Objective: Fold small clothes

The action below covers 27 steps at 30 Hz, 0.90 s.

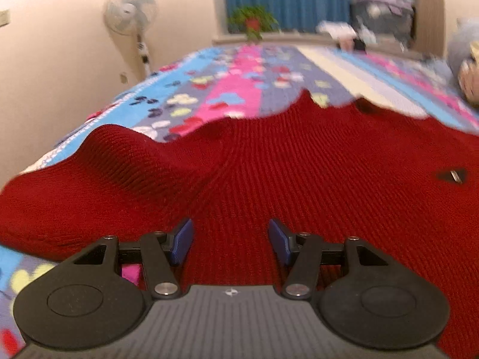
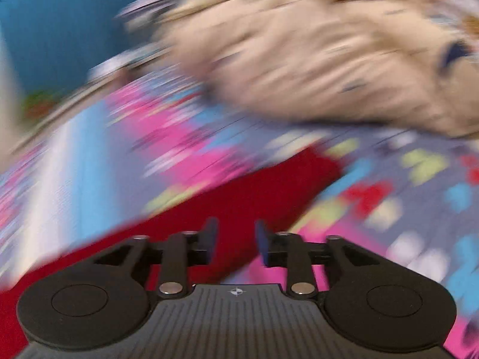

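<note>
Here the red knitted sweater (image 1: 269, 164) is lying spread on a bed under a bright patterned blanket (image 1: 209, 89), rumpled into a ridge at its left side and reaching the near edge of the left wrist view.

The left gripper (image 1: 230, 242) is hovering low over the knit, its blue pads (image 1: 182, 240) standing well apart with only sweater showing in the gap; nothing is clamped. The right gripper (image 2: 235, 240) is also standing apart, narrower than the left, over a corner of the sweater (image 2: 239, 197) that is tapering out onto the blanket (image 2: 404, 209); no cloth is pinched between its fingers.

Risks, as judged: neither gripper is holding cloth, so any fold would need a fresh grasp. The loose ribbed knit is likely to stretch or bunch if one pad catches a single layer, and the ridge at the left could get folded in as a crease. A big pale plush toy (image 2: 314, 59) is sitting close beyond the sweater's corner and could be knocked by a wide swing.

Hard to make out: the right wrist view is heavily smeared, so the toy's outline and the blanket pattern are blurring together. The sweater's sleeves and hem are being cut off by both views, and which end is the collar cannot be told. A small dark mark (image 1: 453, 175) on the knit is unreadable. A standing fan (image 1: 130, 12) and a potted plant (image 1: 253, 21) are showing softly at the far wall.
</note>
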### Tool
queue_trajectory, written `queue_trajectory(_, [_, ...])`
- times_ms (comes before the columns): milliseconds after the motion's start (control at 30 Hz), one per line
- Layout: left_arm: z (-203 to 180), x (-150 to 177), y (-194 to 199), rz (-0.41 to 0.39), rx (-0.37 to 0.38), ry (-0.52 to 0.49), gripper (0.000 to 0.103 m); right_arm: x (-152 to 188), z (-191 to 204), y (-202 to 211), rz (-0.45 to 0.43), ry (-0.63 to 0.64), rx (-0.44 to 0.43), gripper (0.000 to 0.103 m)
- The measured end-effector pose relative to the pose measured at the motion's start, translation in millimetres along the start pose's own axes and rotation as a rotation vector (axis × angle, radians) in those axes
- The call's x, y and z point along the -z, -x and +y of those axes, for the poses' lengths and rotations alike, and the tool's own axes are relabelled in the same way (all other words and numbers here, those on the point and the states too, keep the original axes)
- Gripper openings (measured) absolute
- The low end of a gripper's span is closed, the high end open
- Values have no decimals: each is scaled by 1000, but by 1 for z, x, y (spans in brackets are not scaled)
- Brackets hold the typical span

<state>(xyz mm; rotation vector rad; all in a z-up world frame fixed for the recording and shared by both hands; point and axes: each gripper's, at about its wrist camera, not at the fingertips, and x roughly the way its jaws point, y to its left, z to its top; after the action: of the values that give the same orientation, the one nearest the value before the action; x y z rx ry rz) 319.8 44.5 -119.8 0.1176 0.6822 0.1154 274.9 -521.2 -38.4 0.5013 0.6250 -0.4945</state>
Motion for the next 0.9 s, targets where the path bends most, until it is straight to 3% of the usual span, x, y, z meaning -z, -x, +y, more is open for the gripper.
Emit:
queue_trajectory(33, [1, 1, 6, 21, 7, -16, 64, 12, 11, 10, 41, 47, -65, 51])
queue_trajectory(133, [11, 13, 34, 104, 57, -15, 64, 69, 45, 45, 232, 259, -253, 56])
queue_trajectory(167, [14, 19, 45, 128, 75, -20, 64, 86, 53, 52, 299, 331, -279, 56])
queue_trajectory(233, [20, 32, 67, 191, 129, -62, 64, 124, 67, 69, 398, 490, -277, 56])
queue_trajectory(300, [23, 50, 95, 236, 164, -156, 65, 149, 72, 82, 427, 615, -217, 64])
queue_trajectory(367, [25, 69, 117, 295, 171, -250, 70, 156, 66, 95, 412, 608, -184, 68])
queue_trajectory(500, [40, 102, 169, 242, 141, -310, 70, 162, 41, 109, 462, 512, -166, 69])
queue_trajectory(600, [59, 113, 188, 214, 130, -217, 70, 169, 29, 120, 477, 513, -163, 69])
queue_trajectory(733, [96, 115, 202, 236, 146, 34, 70, 174, 12, 133, 493, 451, -161, 69])
queue_trajectory(900, [122, 107, 199, 260, 170, 172, 69, 187, 10, 144, 473, 463, -160, 69])
